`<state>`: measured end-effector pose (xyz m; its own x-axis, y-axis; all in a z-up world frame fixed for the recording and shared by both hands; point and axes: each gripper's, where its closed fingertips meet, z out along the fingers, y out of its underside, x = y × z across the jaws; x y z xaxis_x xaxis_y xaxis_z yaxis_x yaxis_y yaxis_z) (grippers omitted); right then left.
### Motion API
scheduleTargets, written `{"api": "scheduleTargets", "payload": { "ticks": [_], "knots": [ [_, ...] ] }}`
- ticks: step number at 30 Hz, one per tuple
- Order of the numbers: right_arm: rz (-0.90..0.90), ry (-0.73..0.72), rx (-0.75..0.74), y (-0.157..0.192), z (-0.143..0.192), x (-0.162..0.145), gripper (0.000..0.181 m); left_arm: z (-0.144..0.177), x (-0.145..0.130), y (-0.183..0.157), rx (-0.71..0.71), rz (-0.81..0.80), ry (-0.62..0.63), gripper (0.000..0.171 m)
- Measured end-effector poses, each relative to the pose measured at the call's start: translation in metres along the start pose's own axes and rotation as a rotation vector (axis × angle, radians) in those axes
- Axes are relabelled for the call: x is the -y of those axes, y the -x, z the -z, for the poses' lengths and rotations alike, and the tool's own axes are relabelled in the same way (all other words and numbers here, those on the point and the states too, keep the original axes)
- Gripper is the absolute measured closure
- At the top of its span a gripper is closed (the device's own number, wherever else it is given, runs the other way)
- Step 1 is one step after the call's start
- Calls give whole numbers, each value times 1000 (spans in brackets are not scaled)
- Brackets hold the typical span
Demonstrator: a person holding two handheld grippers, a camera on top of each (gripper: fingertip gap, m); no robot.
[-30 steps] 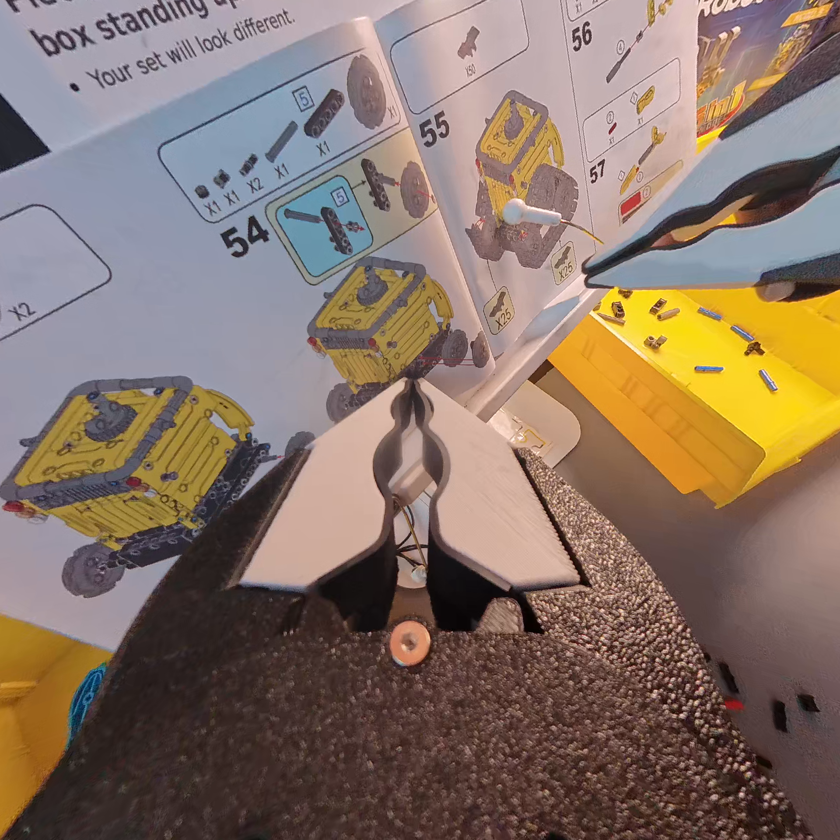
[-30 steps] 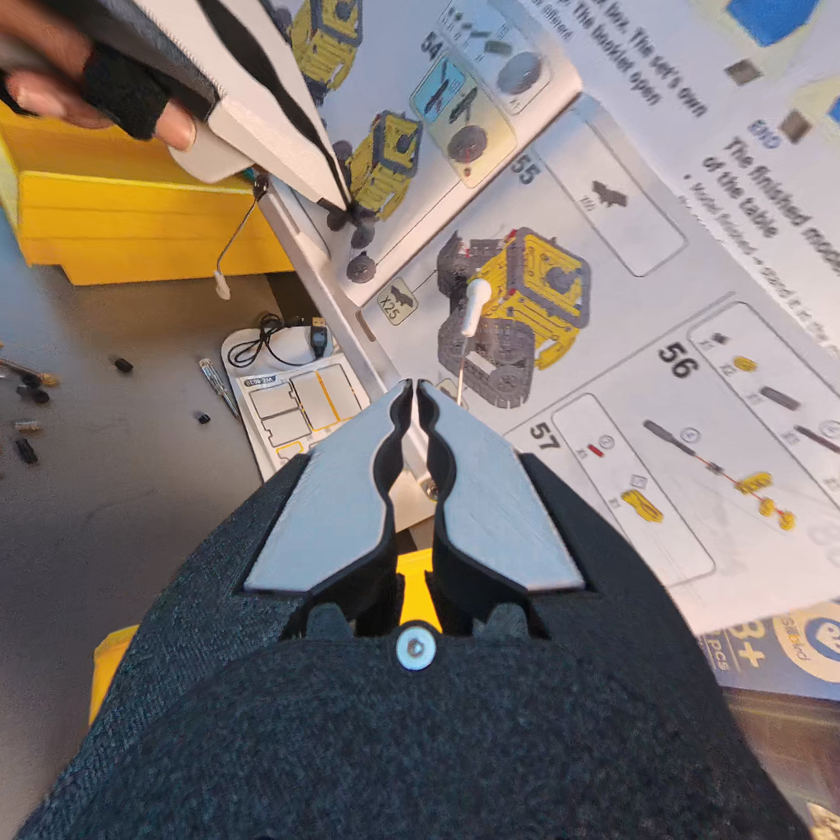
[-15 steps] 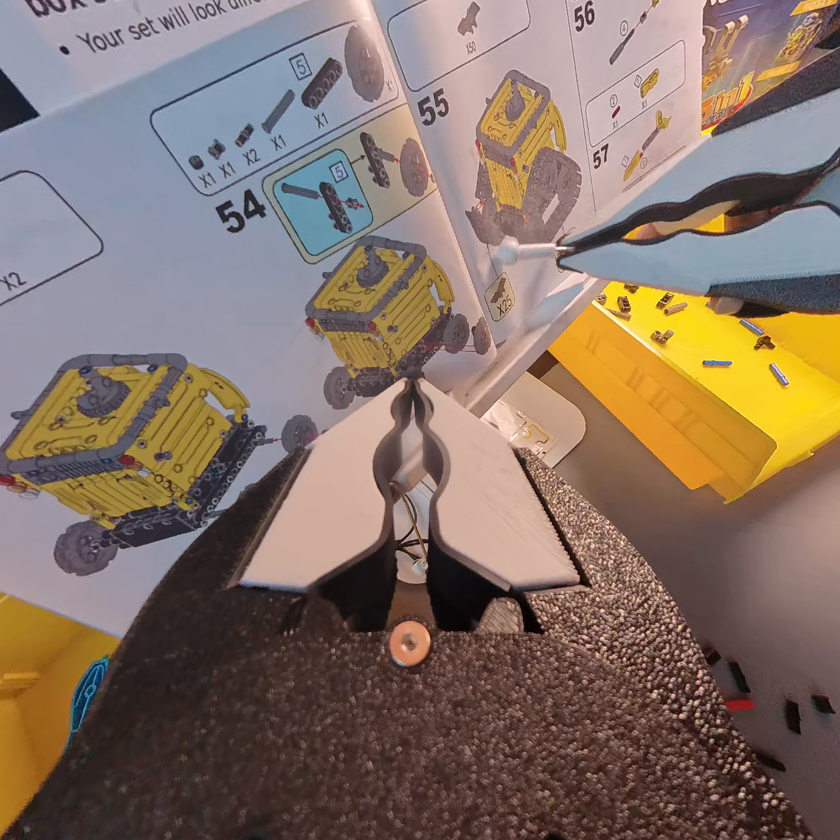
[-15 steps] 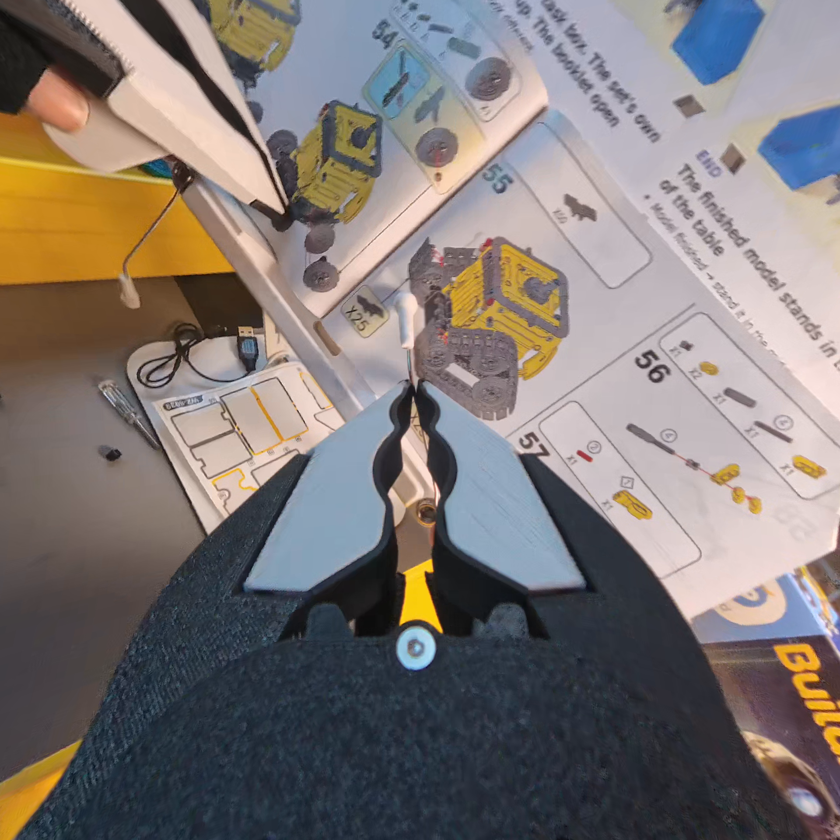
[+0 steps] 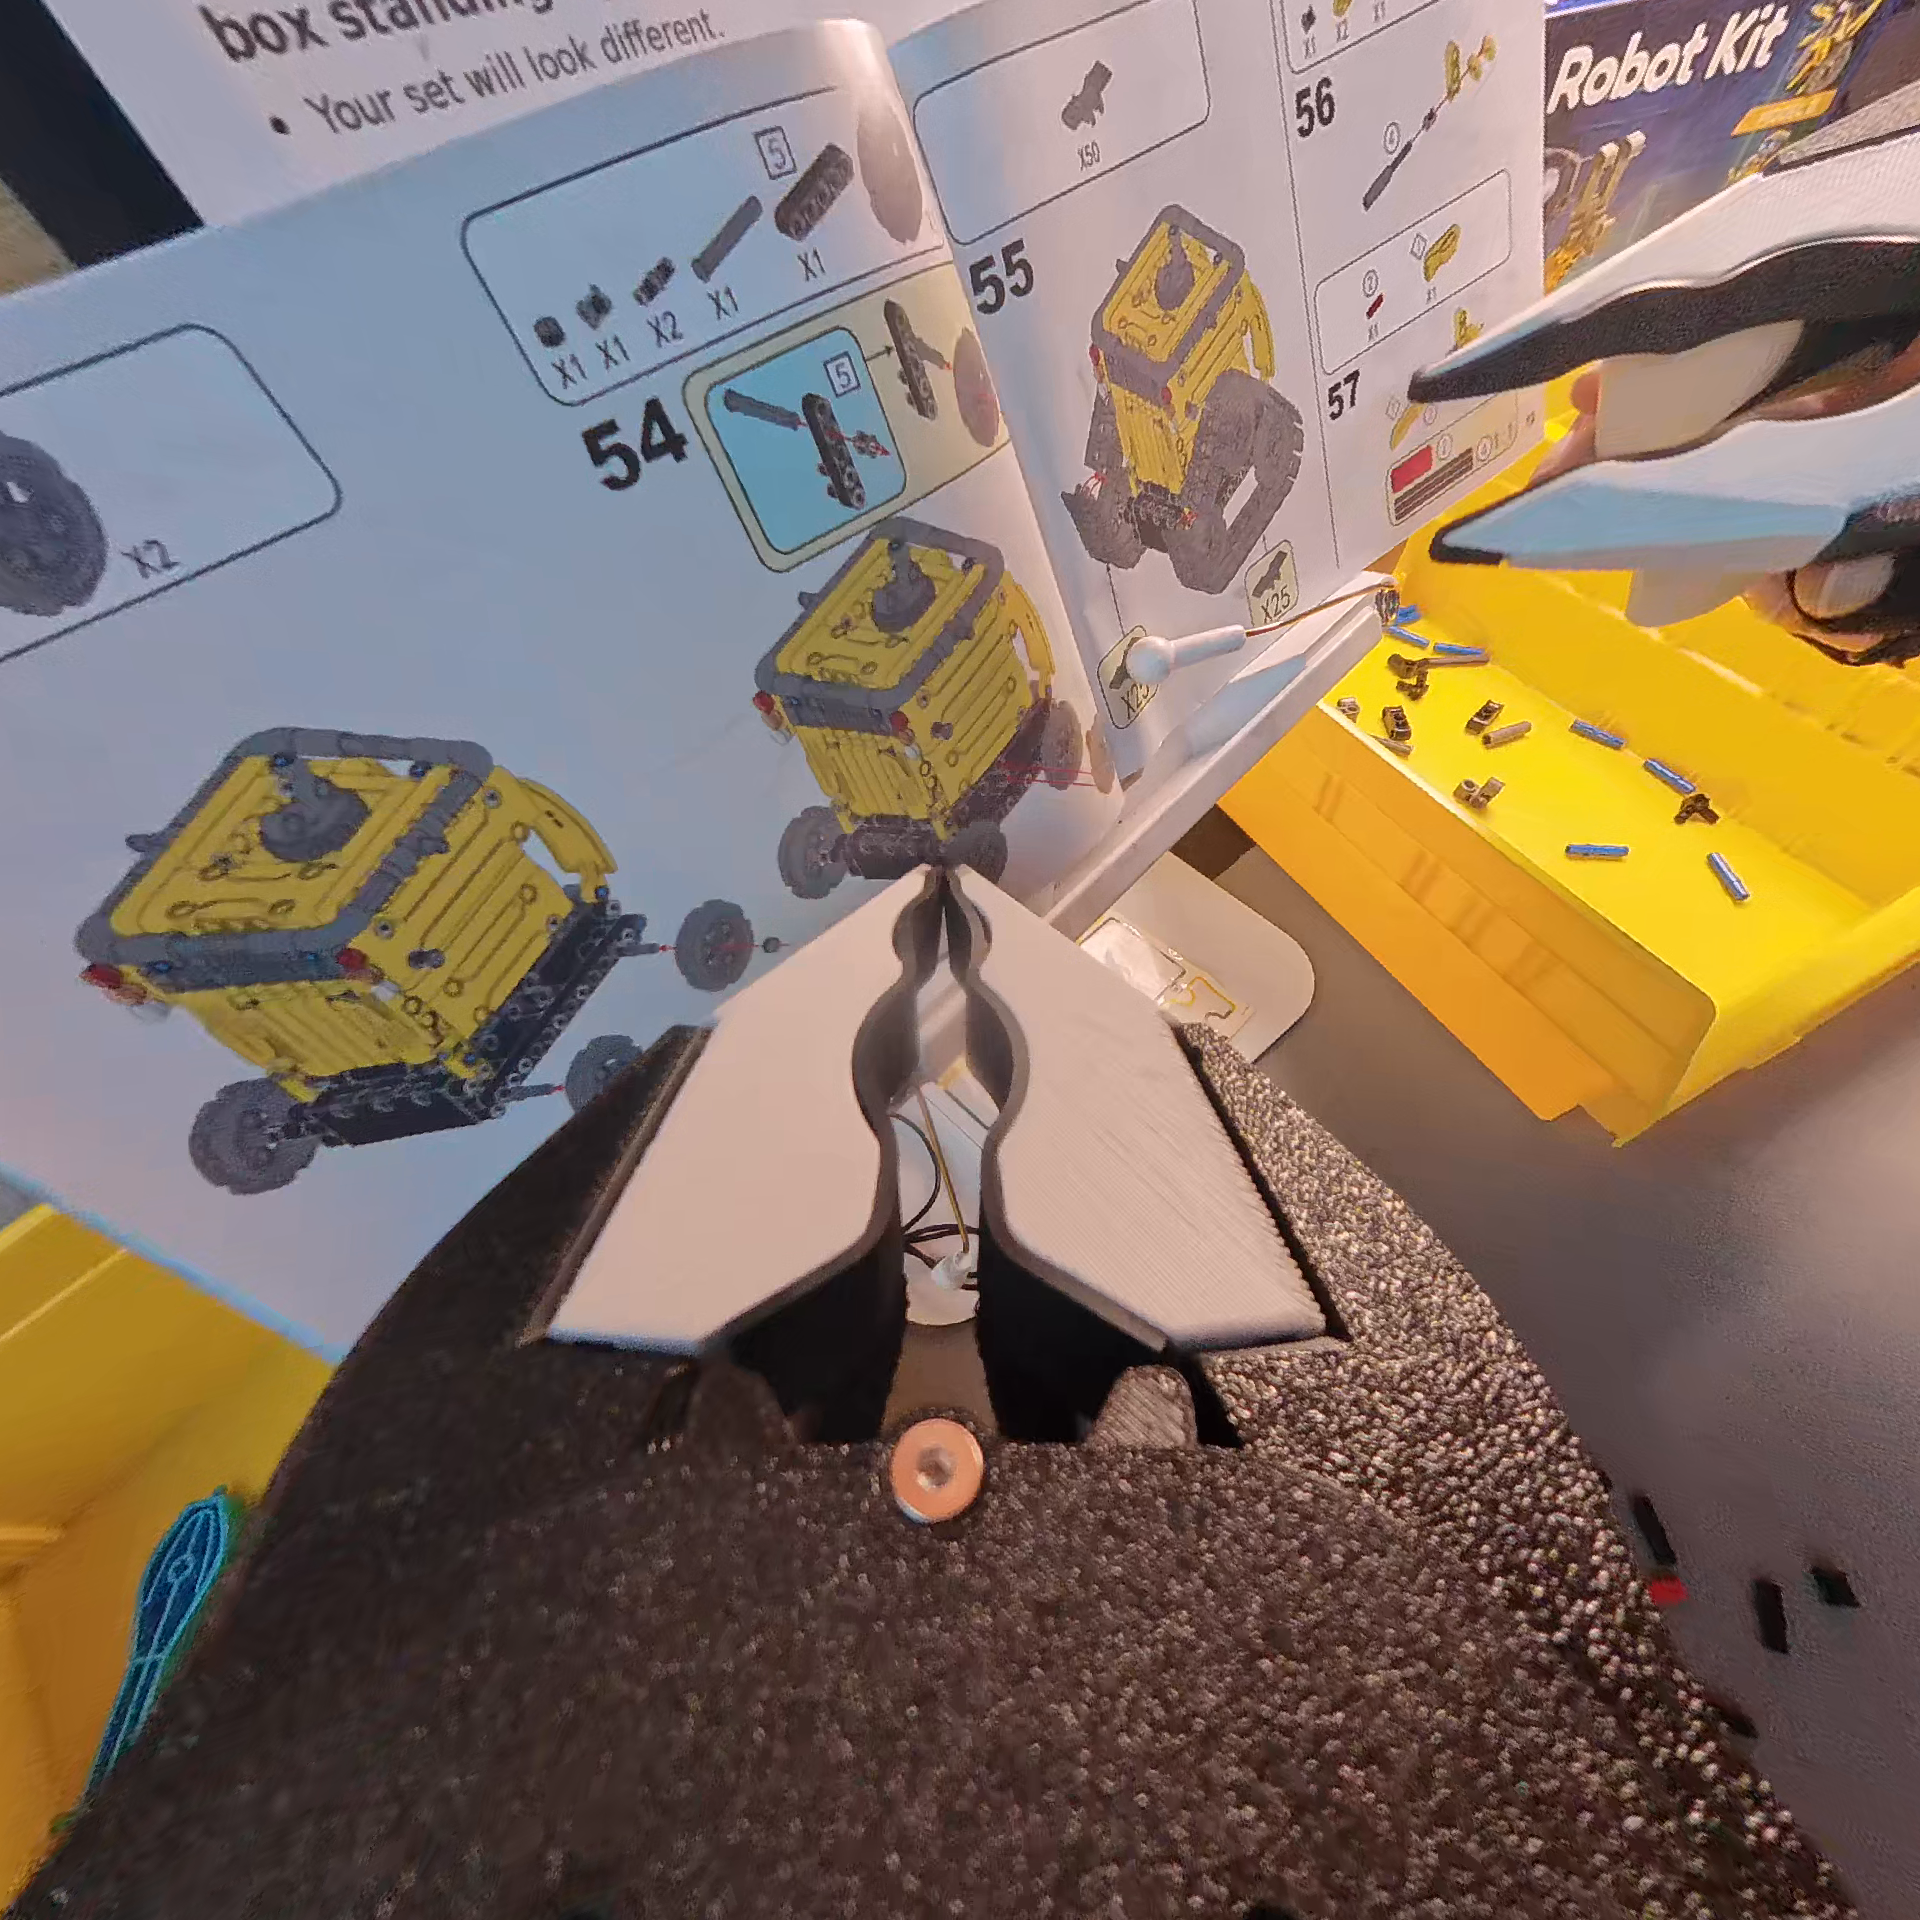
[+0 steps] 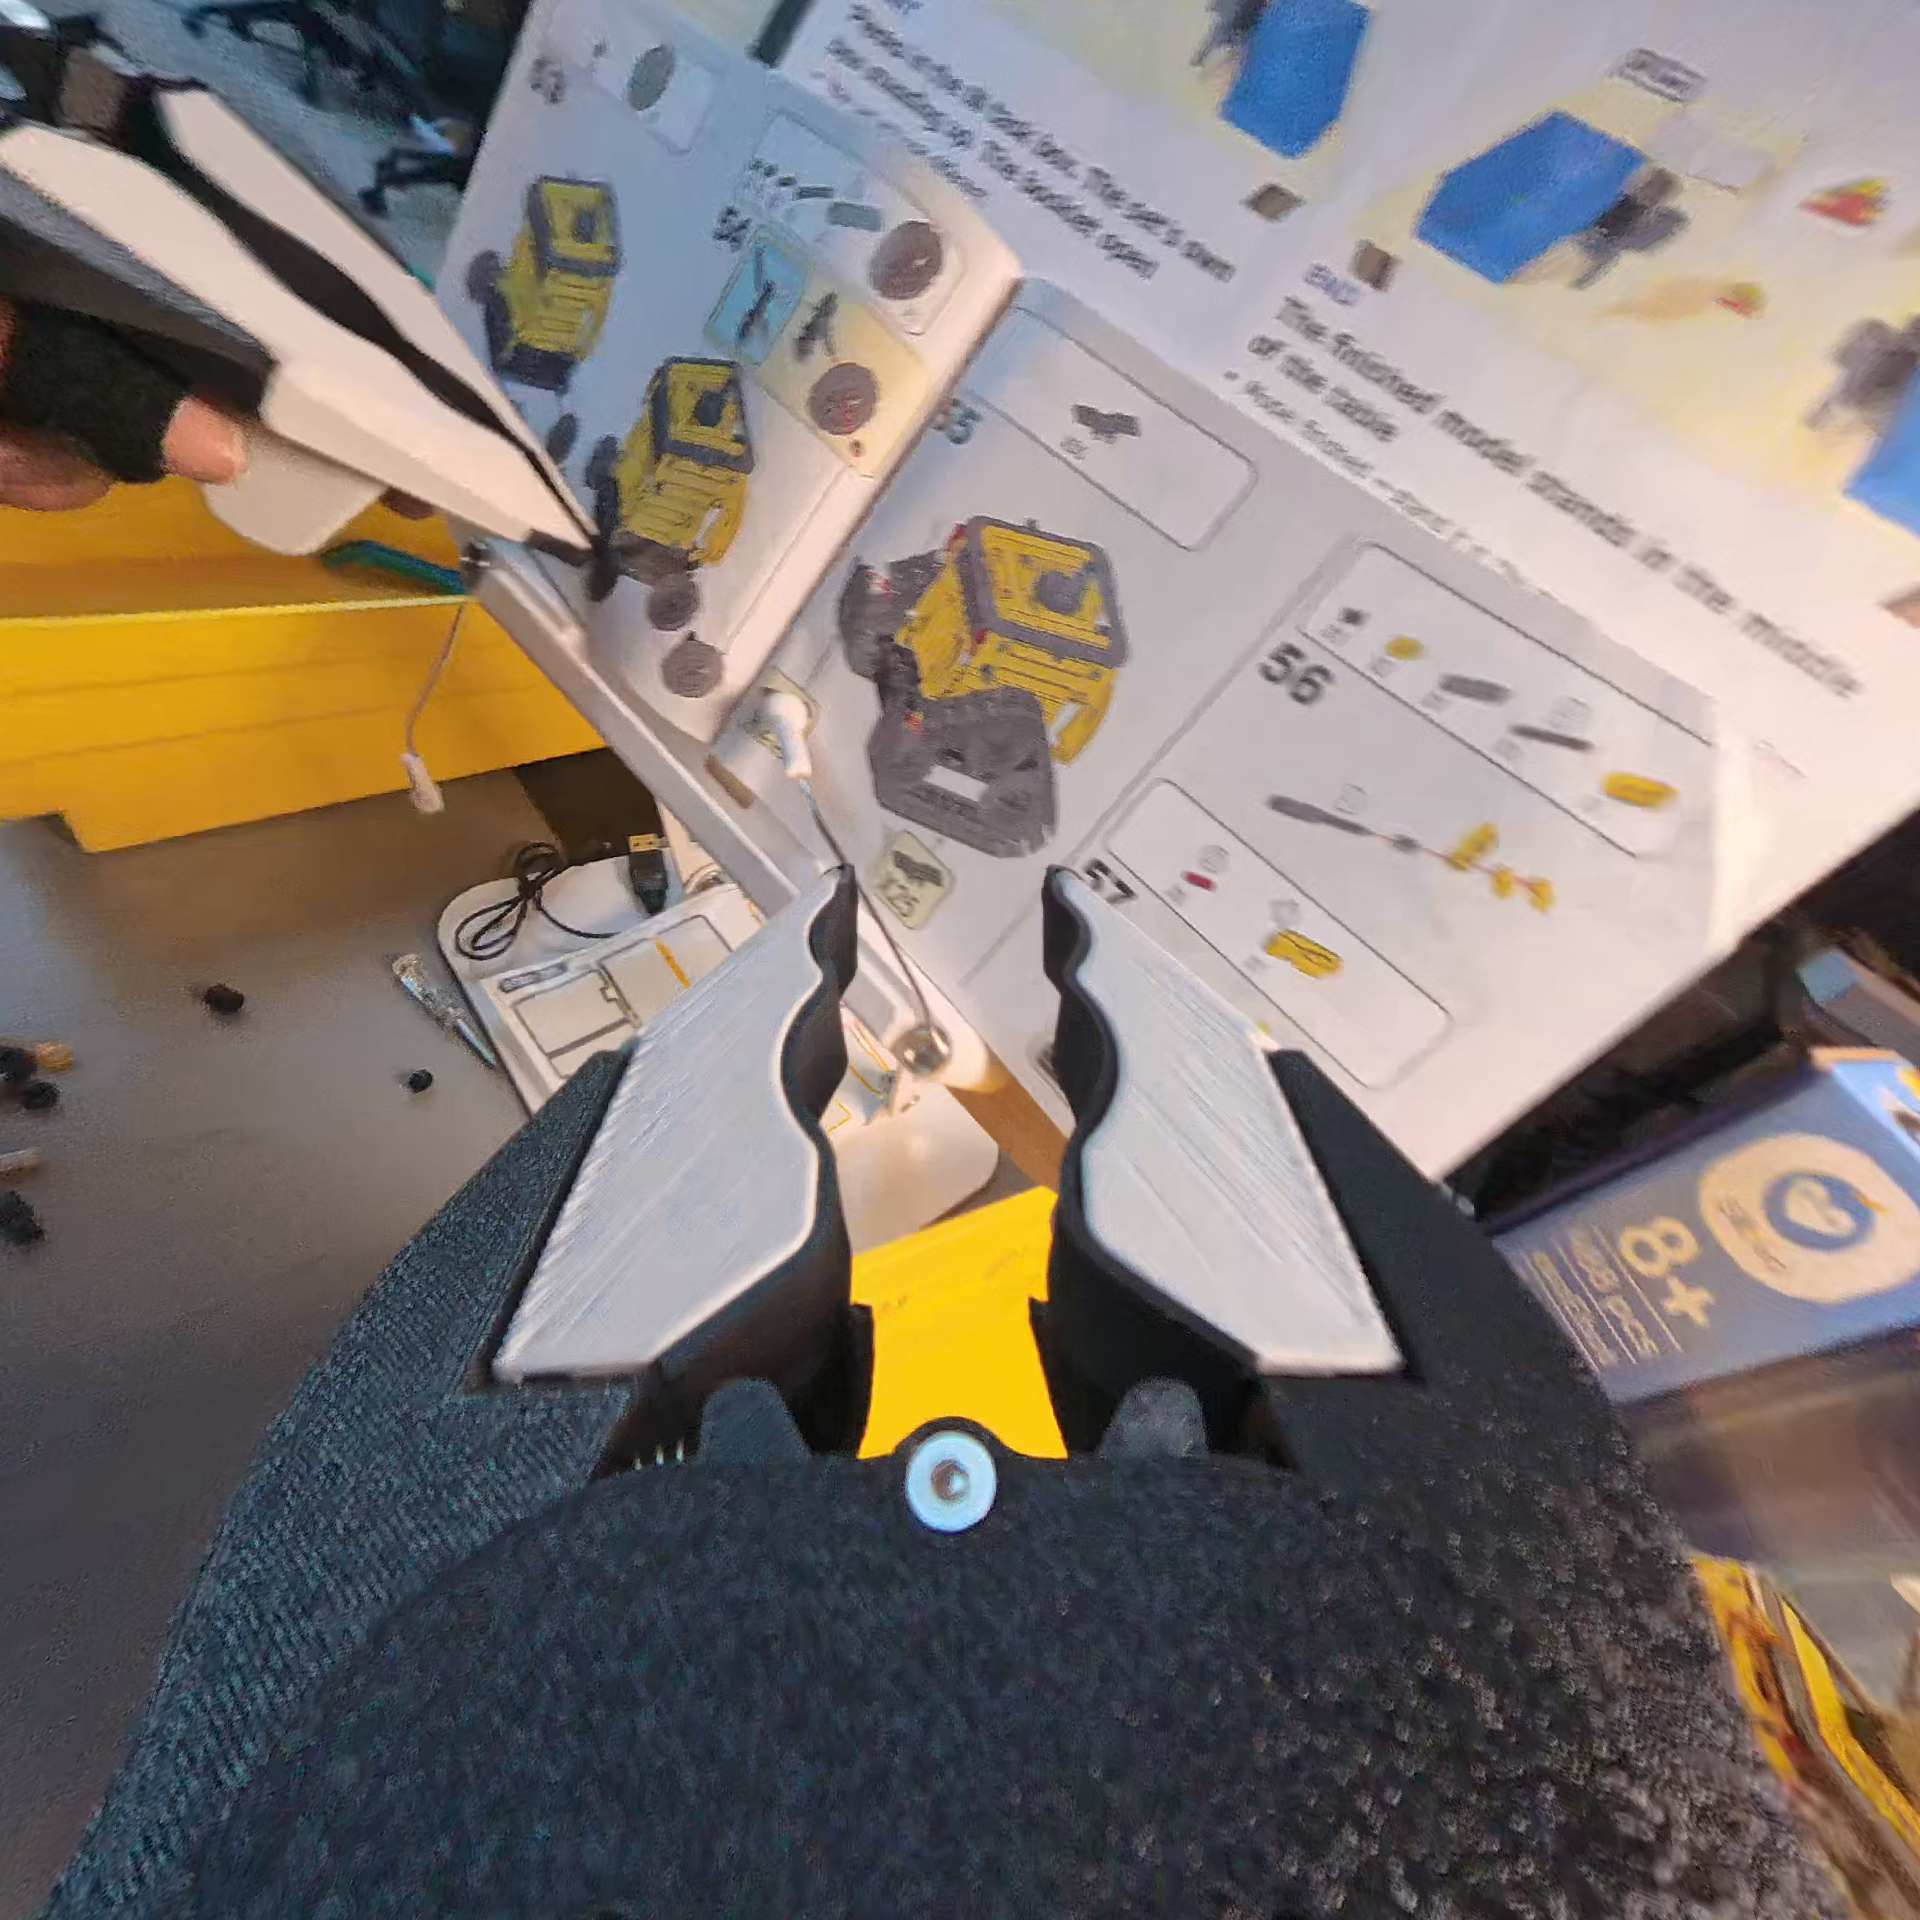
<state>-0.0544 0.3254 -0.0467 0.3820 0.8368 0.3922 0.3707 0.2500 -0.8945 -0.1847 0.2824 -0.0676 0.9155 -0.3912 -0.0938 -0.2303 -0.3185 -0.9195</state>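
The left tongs (image 5: 943, 883) are pressed together at the lower edge of the open instruction booklet (image 5: 520, 582), pinching its left page against the white stand (image 5: 1164, 821) that props it up. The right tongs (image 6: 948, 894) are spread and empty, held just before the booklet's right page, near a thin wire (image 6: 883, 935) ending in a small white plug (image 6: 790, 732). To the right of the booklet a yellow tray (image 5: 1455, 914) with small blue and dark pieces (image 5: 1595, 850) rests on the grey desk (image 5: 1662, 1299). Behind the booklet's right edge a blue kit box (image 5: 1704, 135) is seen.
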Motion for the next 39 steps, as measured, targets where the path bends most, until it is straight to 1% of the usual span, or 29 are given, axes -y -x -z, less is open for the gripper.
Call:
{"api": "scheduleTargets", "payload": {
  "ticks": [3,6,7,10,13,17,19,21,23,25,27,30,32,34,35,37,38,39],
  "knots": [
    [-8,52,-128,-31,15,-20,147,7,2,6,33,3,-28,171],
    [39,161,-216,-47,18,-45,147,11,0,17,63,38,-43,171],
    [45,167,-226,-49,17,-49,148,11,-2,21,68,55,-42,171],
    [36,155,-242,-50,15,-49,149,13,-8,27,70,92,-37,171],
    [43,166,-248,-50,16,-49,149,16,-15,30,81,91,-17,171],
    [49,195,-235,-47,20,-51,144,22,-19,30,88,85,-2,171],
    [43,207,-223,-46,25,-52,140,28,-18,28,89,84,-12,170],
    [39,198,-212,-44,34,-46,139,36,-14,24,89,77,-37,169],
    [35,176,-200,-40,49,-34,138,49,-7,18,91,62,-97,167],
    [22,144,-183,-32,72,-20,138,65,-1,10,101,48,-167,164],
    [7,119,-155,-20,101,-7,138,83,1,-2,99,44,-238,161],
    [2,94,-132,0,158,8,139,107,-10,-28,61,51,-285,154],
    [13,101,-145,11,201,10,138,122,-24,-50,21,49,-296,152],
    [-1,144,-133,21,247,1,135,136,-40,-75,-29,44,-278,147],
    [-47,193,-97,29,269,-10,131,142,-48,-87,-52,36,-270,147],
    [-171,336,-19,42,314,-43,116,152,-66,-113,-109,6,-227,145],
    [-203,405,-15,45,337,-59,111,156,-75,-125,-135,-12,-198,144],
    [-200,454,-42,44,358,-73,112,161,-83,-137,-159,-29,-174,144]
  ]
}}
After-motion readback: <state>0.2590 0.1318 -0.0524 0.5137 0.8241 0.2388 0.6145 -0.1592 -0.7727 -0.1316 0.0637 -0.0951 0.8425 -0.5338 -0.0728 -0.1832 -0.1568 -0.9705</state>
